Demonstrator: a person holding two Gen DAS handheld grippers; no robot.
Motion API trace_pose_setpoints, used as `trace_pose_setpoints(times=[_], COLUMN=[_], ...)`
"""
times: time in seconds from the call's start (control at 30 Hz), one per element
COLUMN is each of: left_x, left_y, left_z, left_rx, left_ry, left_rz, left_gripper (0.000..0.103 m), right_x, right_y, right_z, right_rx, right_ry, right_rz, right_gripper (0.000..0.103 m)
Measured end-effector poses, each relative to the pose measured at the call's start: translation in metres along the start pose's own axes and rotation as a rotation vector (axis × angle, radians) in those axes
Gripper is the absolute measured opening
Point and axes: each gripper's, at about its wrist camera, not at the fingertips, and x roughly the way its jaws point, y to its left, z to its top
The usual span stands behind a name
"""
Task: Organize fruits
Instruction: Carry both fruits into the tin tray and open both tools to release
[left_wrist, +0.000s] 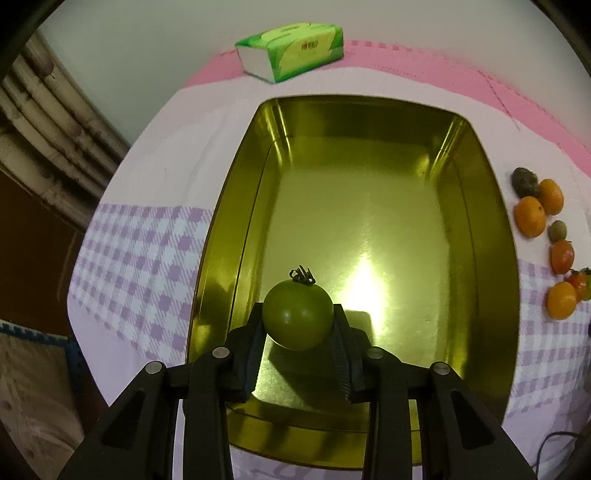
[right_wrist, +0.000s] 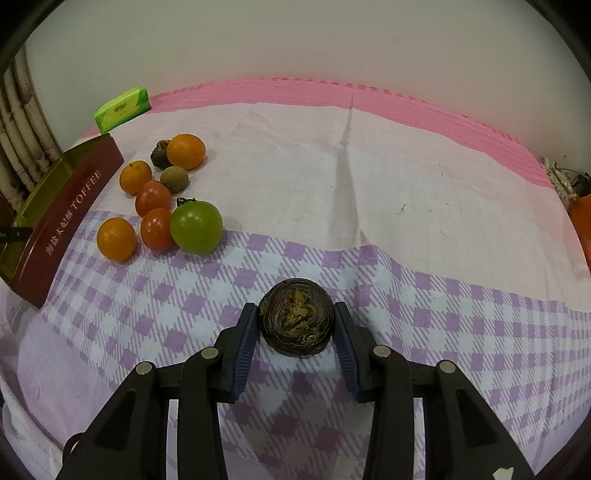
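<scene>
My left gripper (left_wrist: 297, 317) is shut on a green tomato (left_wrist: 297, 318) with a dark stem, held over the near end of a gold-lined tin tray (left_wrist: 236, 206). My right gripper (right_wrist: 295, 321) is shut on a dark brown wrinkled fruit (right_wrist: 295, 320) just above the purple checked cloth. A cluster of fruits lies beside the tin: orange tangerines (right_wrist: 185, 151), red tomatoes (right_wrist: 153, 198), a large green tomato (right_wrist: 195, 227), a small brown-green fruit (right_wrist: 174, 179) and another dark wrinkled fruit (right_wrist: 159, 155). The same cluster shows at the right edge of the left wrist view (left_wrist: 530, 216).
The tin's dark red outer wall reads TOFFEE (right_wrist: 70, 218). A green tissue pack (left_wrist: 291, 50) lies behind the tin on a pink mat (right_wrist: 369, 99). White and purple checked cloth (right_wrist: 443, 314) covers the table. Pipes (left_wrist: 44, 125) run along the wall at left.
</scene>
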Motion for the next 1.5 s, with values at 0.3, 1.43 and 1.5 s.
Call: trace_pose_setpoints(times=[0.3,1.43,1.5], left_x=[0.009,-0.049,-0.047], left_y=[-0.002,0.059,0.061], left_z=[0.000,-0.021,-0.020], left_rx=[0.019,-0.196,-0.208], left_ry=[0.019,-0.155,-0.146], left_rz=[0.028,0.036,0.039], left_gripper=[0.037,0.062,0.062], right_x=[0.002,0.010,0.020], right_y=[0.002,0.257,0.264], right_z=[0.005,0.120,0.122], right_rx=[0.017,-0.440,-0.471], right_ry=[0.027,-0.102,-0.089], right_rz=[-0.010,0.294,0.274], right_gripper=[0.038,0.037,0.037])
